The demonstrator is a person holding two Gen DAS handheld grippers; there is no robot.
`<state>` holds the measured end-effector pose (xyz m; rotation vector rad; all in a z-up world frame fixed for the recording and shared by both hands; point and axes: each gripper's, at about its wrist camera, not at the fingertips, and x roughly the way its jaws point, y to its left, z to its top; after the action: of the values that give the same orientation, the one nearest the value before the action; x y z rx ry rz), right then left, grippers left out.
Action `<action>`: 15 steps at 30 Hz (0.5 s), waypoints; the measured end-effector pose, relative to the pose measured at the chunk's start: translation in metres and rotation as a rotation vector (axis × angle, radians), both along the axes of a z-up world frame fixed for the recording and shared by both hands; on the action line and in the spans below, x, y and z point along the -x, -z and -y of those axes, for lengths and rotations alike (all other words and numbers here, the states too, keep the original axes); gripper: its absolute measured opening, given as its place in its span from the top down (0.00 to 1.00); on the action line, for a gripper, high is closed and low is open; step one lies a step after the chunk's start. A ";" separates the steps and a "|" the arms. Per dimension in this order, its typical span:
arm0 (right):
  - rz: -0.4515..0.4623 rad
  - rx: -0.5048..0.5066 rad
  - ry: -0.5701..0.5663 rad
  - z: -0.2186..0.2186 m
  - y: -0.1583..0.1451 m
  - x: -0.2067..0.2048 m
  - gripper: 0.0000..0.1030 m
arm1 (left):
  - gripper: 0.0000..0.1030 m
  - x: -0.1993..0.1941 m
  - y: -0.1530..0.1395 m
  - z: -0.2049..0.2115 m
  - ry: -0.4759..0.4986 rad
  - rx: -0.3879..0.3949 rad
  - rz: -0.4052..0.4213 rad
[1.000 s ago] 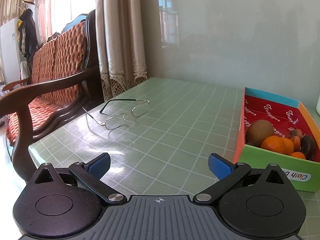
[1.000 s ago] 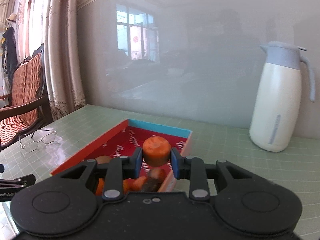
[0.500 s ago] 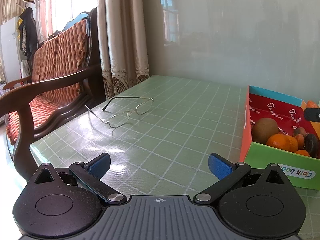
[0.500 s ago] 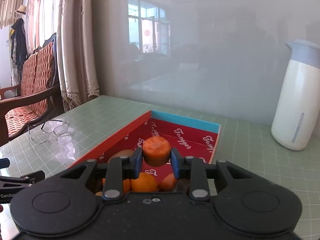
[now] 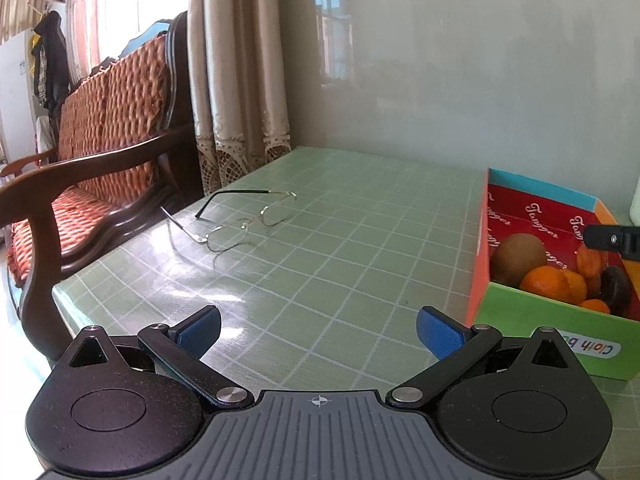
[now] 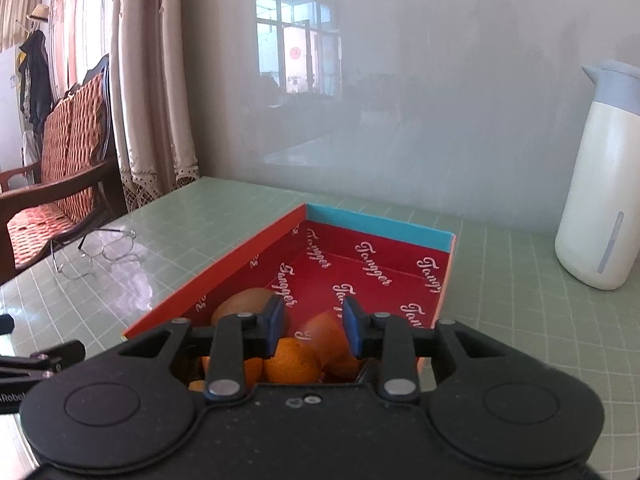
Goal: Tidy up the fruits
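A colourful cardboard box (image 6: 372, 228) with a red printed lining stands on the green tiled table (image 5: 340, 240); it also shows in the left wrist view (image 5: 548, 320). It holds a kiwi (image 5: 518, 254), several oranges (image 5: 546, 286) and a dark fruit (image 5: 616, 290). My right gripper (image 6: 314, 326) hovers over the box's near end, jaws apart. A blurred orange fruit (image 6: 328, 338) is just below and between the pads, falling into the box. My left gripper (image 5: 318, 334) is wide open and empty, low over the table left of the box.
A pair of wire glasses (image 5: 236, 220) lies on the table's left part. A white thermos jug (image 6: 600, 184) stands right of the box. A wooden bench with an orange cushion (image 5: 100, 140) and curtains are beyond the table's left edge. A grey wall is behind.
My right gripper moved forward over the box and opened; the orange piece it held has left the pads and is dropping. The left gripper barely moved.
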<state>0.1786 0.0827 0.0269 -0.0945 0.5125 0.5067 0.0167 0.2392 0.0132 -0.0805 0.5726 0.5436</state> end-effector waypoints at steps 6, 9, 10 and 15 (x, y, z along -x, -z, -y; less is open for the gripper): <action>0.044 -0.032 0.038 0.024 -0.014 0.005 0.50 | 0.00 -0.003 -0.004 0.010 0.023 -0.006 0.007; 0.059 -0.050 0.066 0.046 -0.020 0.008 0.24 | 0.00 -0.003 -0.009 0.017 0.035 0.000 0.028; 0.060 -0.057 0.076 0.055 -0.023 0.009 0.23 | 0.00 -0.004 -0.011 0.018 0.039 0.003 0.033; 0.086 -0.046 0.127 0.093 -0.035 0.021 0.04 | 0.00 -0.005 -0.021 0.045 0.092 0.017 0.095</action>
<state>0.1574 -0.0107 0.0618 -0.0395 0.4201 0.3878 0.0221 0.1946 0.0337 -0.0949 0.4853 0.4434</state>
